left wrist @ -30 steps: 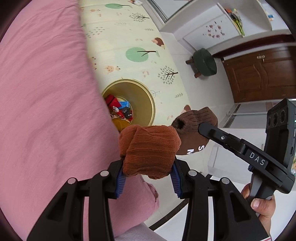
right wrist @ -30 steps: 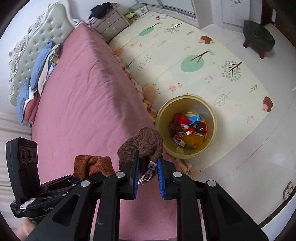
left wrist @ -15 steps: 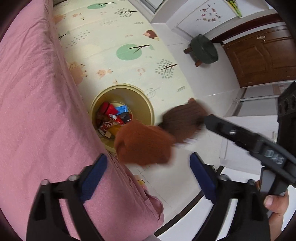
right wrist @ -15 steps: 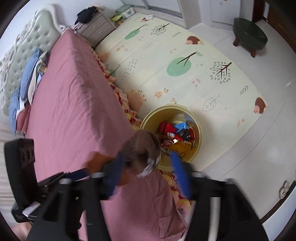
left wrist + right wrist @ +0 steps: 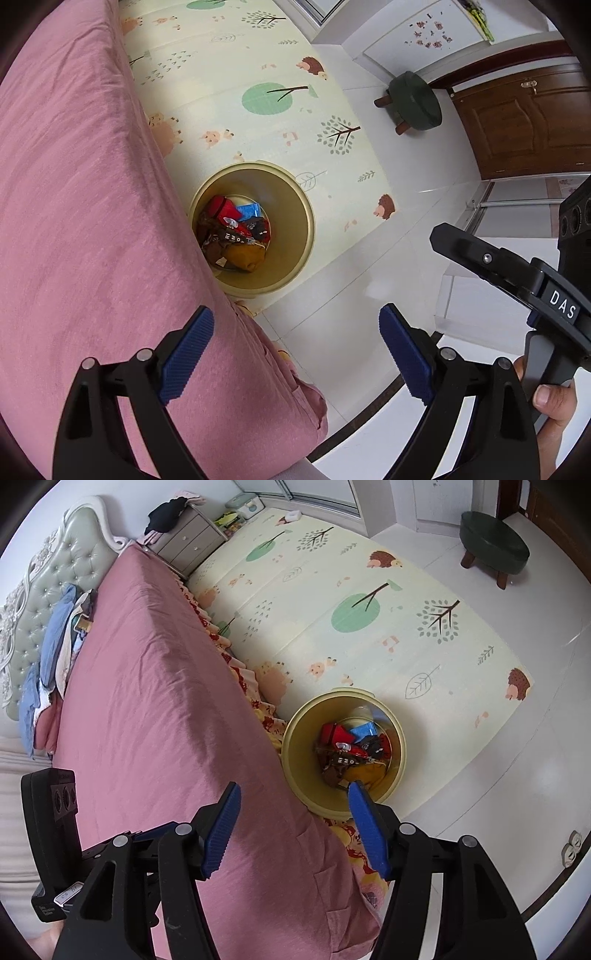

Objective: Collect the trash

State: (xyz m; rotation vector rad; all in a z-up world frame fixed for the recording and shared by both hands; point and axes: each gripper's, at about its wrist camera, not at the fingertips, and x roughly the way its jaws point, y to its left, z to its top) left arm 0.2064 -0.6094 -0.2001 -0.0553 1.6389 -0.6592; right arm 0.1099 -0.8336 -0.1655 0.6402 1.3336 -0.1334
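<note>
Dropped since a second ago, both brown socks (image 5: 221, 240) lie in the yellow bin (image 5: 295, 236) at twelve o'clock, beside the pink bed (image 5: 92, 221), below the left gripper (image 5: 295, 347) and right gripper (image 5: 295, 823), which hang empty with jaws apart, having let them fall.

Left gripper (image 5: 295, 354) angled steeply downward, jaws spread wide, nothing between the blue pads (image 5: 186, 356). Right gripper (image 5: 293, 825) likewise tilted down, jaws parted and empty, its handle gripped by a hand (image 5: 554, 400).
</note>
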